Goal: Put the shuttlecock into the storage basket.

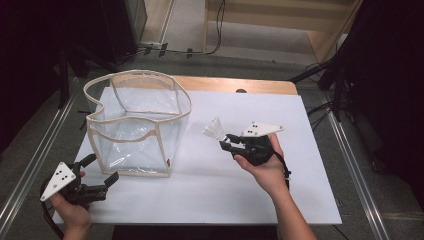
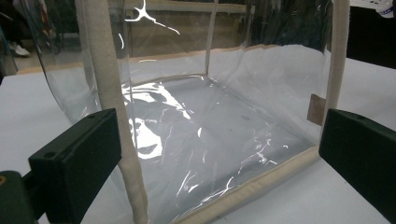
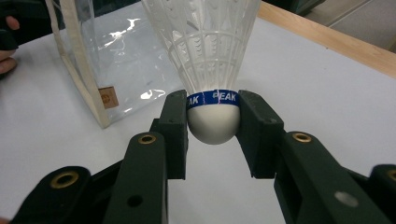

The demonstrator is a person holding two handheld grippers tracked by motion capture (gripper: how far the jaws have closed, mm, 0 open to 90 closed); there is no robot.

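At the left edge of the bench [image 1: 300,200] the left gripper [image 1: 102,172] sits low in the person's hand, its jaws spread wide and holding nothing; in the left gripper view they frame the near corner of the clear bag [image 1: 135,122] without touching it. The bag stands upright just beyond that gripper, its cream-trimmed mouth open to the ceiling, and nothing can be seen inside it: the see-through walls show only a bare floor and glare.

To the right of the bag, clear of it, is the shuttlecock [image 1: 215,129]. The right gripper [image 1: 229,143] has it by the rounded white cork, jaws pressed on both sides just at the blue band, with the white skirt fanning away from the jaws, up and toward the bag. So its long axis runs from the jaws toward the bag's side wall, not toward the opening.

The right hand is the one that matters here. To drop the shuttlecock in, it probably has to go left and above the rim, then tip cork-down over the open mouth
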